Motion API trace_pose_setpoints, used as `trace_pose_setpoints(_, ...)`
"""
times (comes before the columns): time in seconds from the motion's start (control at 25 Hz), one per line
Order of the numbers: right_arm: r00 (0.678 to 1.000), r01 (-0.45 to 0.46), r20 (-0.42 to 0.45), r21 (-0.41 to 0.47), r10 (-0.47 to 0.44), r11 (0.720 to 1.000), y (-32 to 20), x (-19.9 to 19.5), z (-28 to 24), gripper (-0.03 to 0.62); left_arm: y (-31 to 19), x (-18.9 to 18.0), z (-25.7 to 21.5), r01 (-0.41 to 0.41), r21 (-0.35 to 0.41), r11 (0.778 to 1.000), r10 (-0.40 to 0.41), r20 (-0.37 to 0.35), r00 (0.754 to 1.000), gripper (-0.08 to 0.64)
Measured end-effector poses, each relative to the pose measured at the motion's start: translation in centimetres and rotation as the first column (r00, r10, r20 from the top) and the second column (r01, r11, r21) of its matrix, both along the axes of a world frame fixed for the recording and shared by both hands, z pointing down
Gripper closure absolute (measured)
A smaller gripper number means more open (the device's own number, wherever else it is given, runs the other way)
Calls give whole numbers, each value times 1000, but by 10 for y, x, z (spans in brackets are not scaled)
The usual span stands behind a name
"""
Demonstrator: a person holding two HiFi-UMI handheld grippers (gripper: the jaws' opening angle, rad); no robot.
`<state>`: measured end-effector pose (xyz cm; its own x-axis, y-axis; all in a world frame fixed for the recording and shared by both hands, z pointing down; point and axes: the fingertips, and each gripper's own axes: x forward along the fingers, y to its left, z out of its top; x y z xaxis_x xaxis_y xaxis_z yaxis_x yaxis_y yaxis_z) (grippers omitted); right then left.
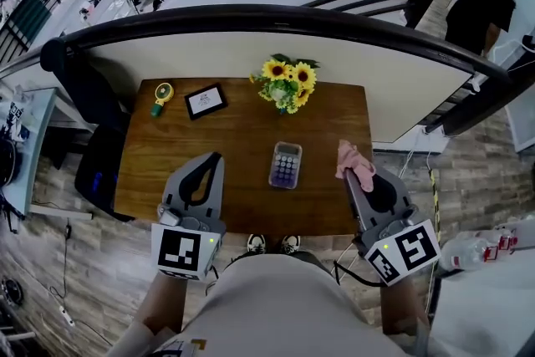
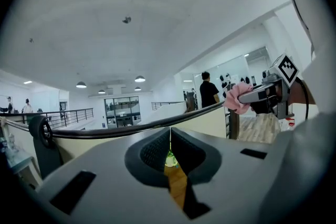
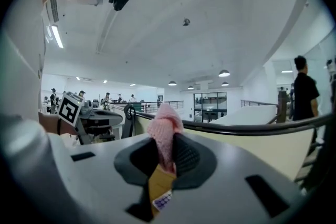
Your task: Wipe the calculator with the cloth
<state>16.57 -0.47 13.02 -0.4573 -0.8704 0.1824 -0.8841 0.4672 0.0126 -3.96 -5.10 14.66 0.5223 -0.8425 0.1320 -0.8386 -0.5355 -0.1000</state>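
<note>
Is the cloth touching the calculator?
Apart. Head view: the pink cloth, clamped in the right gripper, hangs to the right of the calculator, with a strip of table showing between them.

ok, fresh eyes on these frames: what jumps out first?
The pink cloth bunched in the right gripper's closed jaws, near the wooden table's right edge. Next the calculator lying mid-table between both grippers, nothing touching it, with the sunflowers behind it at the back edge. The left gripper is shut on nothing.
</note>
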Motion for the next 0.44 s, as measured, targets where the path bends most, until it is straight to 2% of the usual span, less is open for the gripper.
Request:
trace_pose_setpoints(0.2,1000,-16,-24,15,16,1000,-3,0,4,543,-3,-9,-12,31,47,998,-30,-13,999,551)
trace_pose_setpoints(0.44,996,-16,-82,46,19,999,4,-4,-3,543,3,-12,-18,30,41,999,-29,-28,999,552)
